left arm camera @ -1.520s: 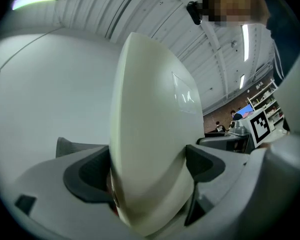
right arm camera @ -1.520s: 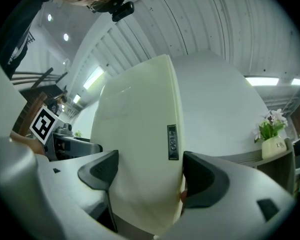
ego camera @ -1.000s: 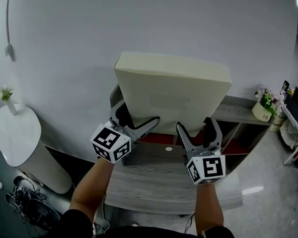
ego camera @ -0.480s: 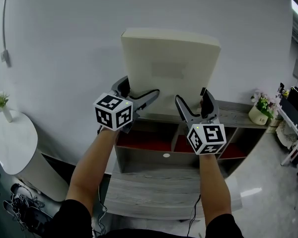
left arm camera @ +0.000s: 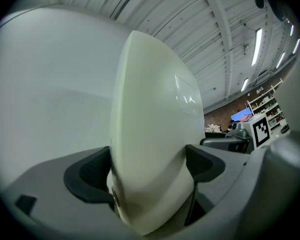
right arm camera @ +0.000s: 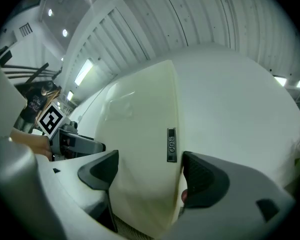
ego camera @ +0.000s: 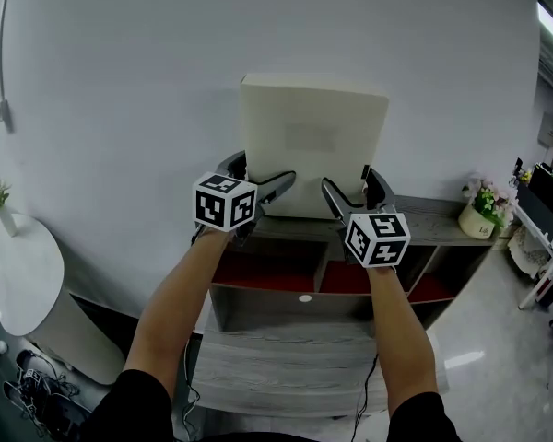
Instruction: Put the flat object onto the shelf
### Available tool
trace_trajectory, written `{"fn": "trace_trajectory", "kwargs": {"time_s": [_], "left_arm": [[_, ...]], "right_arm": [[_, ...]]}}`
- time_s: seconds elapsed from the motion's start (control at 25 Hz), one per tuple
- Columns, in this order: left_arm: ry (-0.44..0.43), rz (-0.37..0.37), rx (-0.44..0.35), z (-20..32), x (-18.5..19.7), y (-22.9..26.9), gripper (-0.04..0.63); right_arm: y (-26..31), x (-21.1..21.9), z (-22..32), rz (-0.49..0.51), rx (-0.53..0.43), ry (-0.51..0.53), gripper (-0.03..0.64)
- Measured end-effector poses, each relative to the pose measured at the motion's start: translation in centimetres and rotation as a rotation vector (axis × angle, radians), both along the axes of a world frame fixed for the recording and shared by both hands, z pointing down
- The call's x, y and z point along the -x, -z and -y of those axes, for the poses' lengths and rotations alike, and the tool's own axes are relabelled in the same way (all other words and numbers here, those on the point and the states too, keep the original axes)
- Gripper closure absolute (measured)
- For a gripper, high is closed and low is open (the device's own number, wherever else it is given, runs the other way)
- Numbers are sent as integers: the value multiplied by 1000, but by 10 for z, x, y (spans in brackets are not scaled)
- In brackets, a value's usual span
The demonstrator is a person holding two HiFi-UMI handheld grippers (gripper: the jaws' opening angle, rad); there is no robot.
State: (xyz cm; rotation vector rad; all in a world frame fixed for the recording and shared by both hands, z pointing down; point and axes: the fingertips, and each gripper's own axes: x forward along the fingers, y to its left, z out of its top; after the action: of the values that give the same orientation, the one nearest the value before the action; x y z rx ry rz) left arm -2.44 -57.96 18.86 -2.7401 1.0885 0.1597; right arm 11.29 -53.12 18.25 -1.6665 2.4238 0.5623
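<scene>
**Head view.** Both grippers hold the flat object [ego camera: 313,141], a cream-coloured slab, upright with its broad face toward the camera, in front of a white wall [ego camera: 120,81]. The left gripper [ego camera: 261,188] grasps the slab near its lower left corner and the right gripper [ego camera: 347,191] near its lower right. The slab's lower edge lies level with the top board of the shelf [ego camera: 442,215] (grey wood, with red-lined compartments beneath). Whether it touches that board cannot be told, since the grippers cover the edge. A flower pot [ego camera: 485,205] stands on the same board, well apart to the right. At far left a round white bench [ego camera: 18,265] carries a small vase [ego camera: 0,196] with a green sprig.

**Left gripper view.** The jaws of the left gripper [left arm camera: 147,169] are parted only by the slab's thickness and press on its two faces. The flat object [left arm camera: 155,134] fills the gap and rises toward a ribbed ceiling [left arm camera: 200,29]. The marker cube [left arm camera: 260,130] of the other gripper shows at right.

**Right gripper view.** The jaws of the right gripper [right arm camera: 147,171] likewise clamp the flat object [right arm camera: 140,134] from both sides. A small dark label [right arm camera: 171,145] sits on the slab's narrow edge, just beside the right-hand jaw.
</scene>
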Motion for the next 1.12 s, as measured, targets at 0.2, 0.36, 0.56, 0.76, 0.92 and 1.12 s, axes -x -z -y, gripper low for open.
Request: {"fn": "trace_trajectory", "kwargs": {"time_s": [0.2,0.36,0.56,0.76,0.92,1.12], "left_arm": [[12,10,14,11,-1,-9,121],[9,7,14,13,-1,-11,121],[59,65,-29,19,-3,-12,121],[111,102,-82,15,-1,-11,121],[140,132,-106,10,-1,-11,121],[167,87,-105,2,6,-4,121]], "right_arm": [[-12,-2,16,-11,51,0,199],[-15,-2,20,-12,59,-7,199],[-17,-7,29,29,92,23,198],[-17,-7,27,55,110,40,198],[-19,-11,26,96,149,60,198],[-23,-12,21,51,138,16,198]]}}
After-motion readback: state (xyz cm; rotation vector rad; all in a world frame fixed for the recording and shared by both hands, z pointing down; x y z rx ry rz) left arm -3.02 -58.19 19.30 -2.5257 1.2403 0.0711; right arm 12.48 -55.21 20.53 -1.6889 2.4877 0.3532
